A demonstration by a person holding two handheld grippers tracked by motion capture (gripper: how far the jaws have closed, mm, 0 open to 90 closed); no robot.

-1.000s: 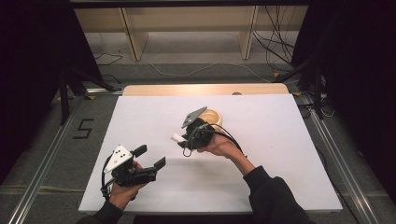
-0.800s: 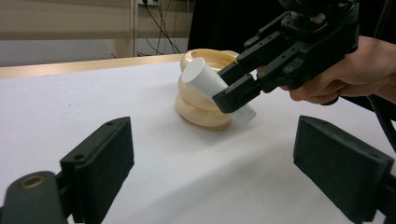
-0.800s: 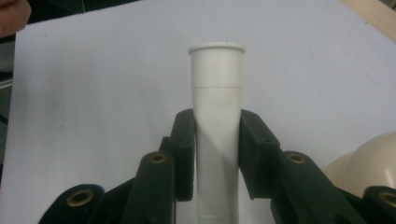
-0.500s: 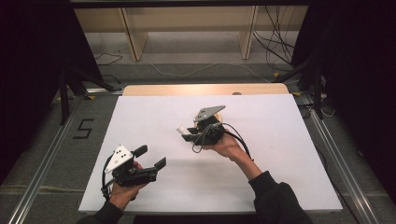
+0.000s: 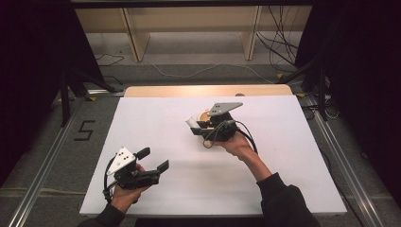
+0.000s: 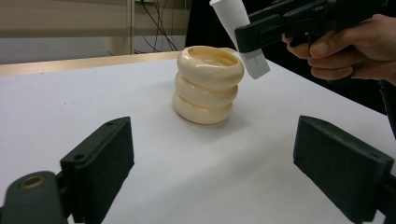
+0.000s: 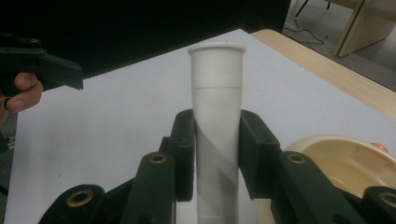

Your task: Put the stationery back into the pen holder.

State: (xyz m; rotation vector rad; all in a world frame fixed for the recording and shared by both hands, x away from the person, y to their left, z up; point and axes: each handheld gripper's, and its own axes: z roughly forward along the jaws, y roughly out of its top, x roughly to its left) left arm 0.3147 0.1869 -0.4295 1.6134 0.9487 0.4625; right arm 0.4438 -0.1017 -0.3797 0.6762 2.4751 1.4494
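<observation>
While the right gripper (image 5: 195, 126) clamps a white tube (image 7: 217, 121) between its jaws, lifted off the white table (image 5: 293, 156) just beside the cream ribbed holder (image 6: 207, 84), the left gripper (image 5: 153, 160) rests near the table's front edge, jaws spread wide and holding nothing.

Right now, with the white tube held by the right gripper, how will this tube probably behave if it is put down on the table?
The white tube looks stiff: the right gripper clamps it without denting it. Being round and smooth, it would probably roll if laid flat on the table. Stood upright it seems apt to tip, since it is tall and narrow.
</observation>
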